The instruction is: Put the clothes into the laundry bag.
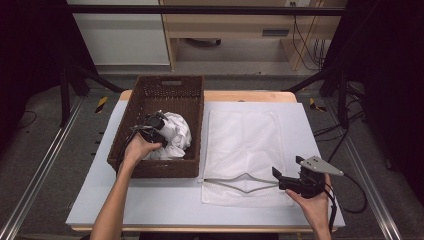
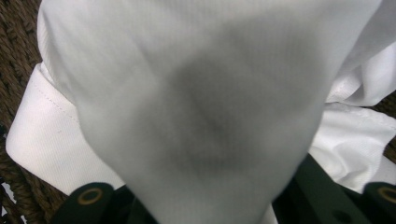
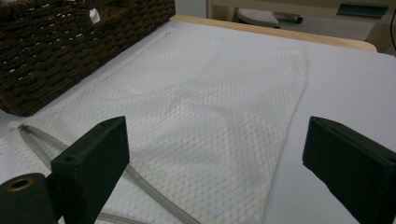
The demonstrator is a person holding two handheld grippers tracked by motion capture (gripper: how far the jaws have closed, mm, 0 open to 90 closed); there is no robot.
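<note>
A white shirt (image 1: 175, 134) is bunched up inside the dark wicker basket (image 1: 150, 95), which is parked on the left half of the light table (image 1: 320, 120); the left gripper (image 1: 152, 126) is dipped into the basket and looks clamped onto a fold of that shirt. In the left gripper view the white fabric (image 2: 201, 107) is draped right between the black jaws, a stiff cuff is seen off to one side and the basket weave (image 2: 18, 51) behind it; so yeah, the shirt is pinched, still in the basket.

Just right of the basket a white mesh laundry bag (image 1: 242, 150) is laid flat on the table, with its zipper edge pulled open along the near side; the right gripper (image 1: 280, 179) is held low at that near right corner, close to the zipper. In the right gripper view the jaws are spread wide apart with the mesh bag (image 3: 210, 112) lying under and beyond them; nothing is gripped there, the pads being clear of the netting.
</note>
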